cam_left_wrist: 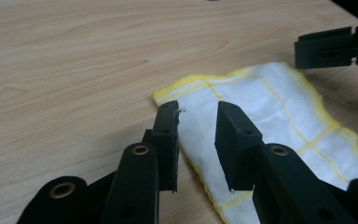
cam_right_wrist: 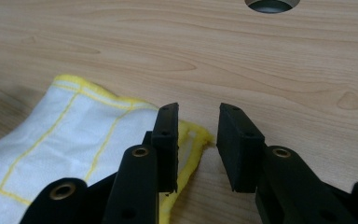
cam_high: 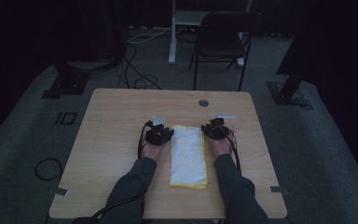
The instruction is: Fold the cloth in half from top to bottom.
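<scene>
We've got a folded towel flat on the surface. L gripper spread over its far left corner, pinching nothing. R gripper spread too, at far right corner, nothing held.

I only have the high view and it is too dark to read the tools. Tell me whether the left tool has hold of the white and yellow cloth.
Observer: It does not. In the left gripper view the left tool stands open over a yellow-hemmed corner of the cloth, and its pads press on nothing.
Operator: Now report the right tool.
Observer: Open as well. In the right gripper view the right tool has one jaw over the cloth's yellow hem, while the gap between the jaws looks mostly onto bare table.
</scene>
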